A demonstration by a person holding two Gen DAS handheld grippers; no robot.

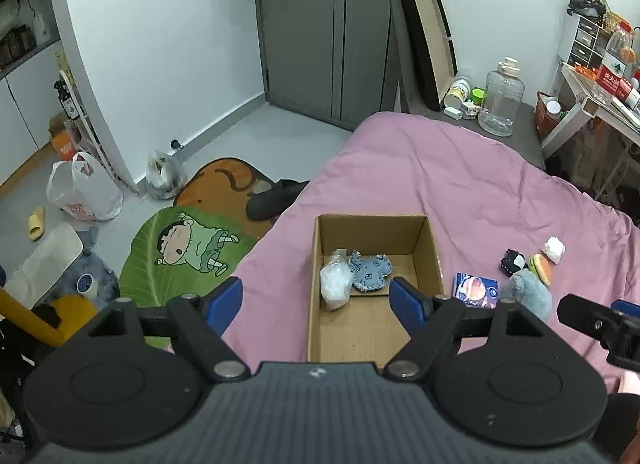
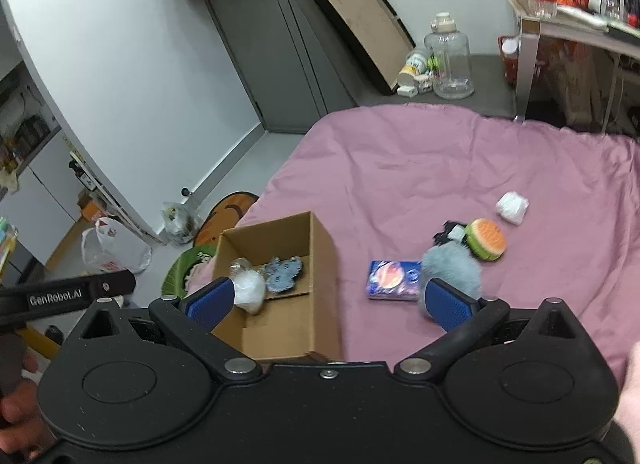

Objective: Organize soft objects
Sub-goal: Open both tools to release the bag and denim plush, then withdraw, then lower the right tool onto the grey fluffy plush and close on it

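An open cardboard box [image 1: 420, 240] [image 2: 320, 248] sits on the pink bedspread. Inside lie a clear plastic bag of white stuff [image 1: 336, 284] [image 2: 250, 290] and a blue-grey plush [image 1: 370, 272] [image 2: 284, 274]. To its right lie a blue tissue pack [image 1: 476, 290] [image 2: 394, 280], a grey furry toy [image 1: 528, 292] [image 2: 450, 268], a burger plush [image 1: 541, 268] [image 2: 486, 239], a black-and-white item [image 1: 513, 262] [image 2: 450, 232] and a white wad [image 1: 554, 248] [image 2: 512, 207]. My left gripper [image 1: 316, 302] is open over the box's near end, holding nothing. My right gripper [image 2: 328, 300] stands wide open and holds nothing, between the box and the tissue pack.
The bed's left edge drops to a floor with cartoon rugs [image 1: 192, 252], plastic bags [image 1: 82, 191] and slippers. Beyond the bed stand a clear water jug [image 1: 502, 97] [image 2: 450, 61], a leaning tray and a cluttered desk [image 1: 600, 95]. A person's hands [image 2: 18, 412] hold the tools.
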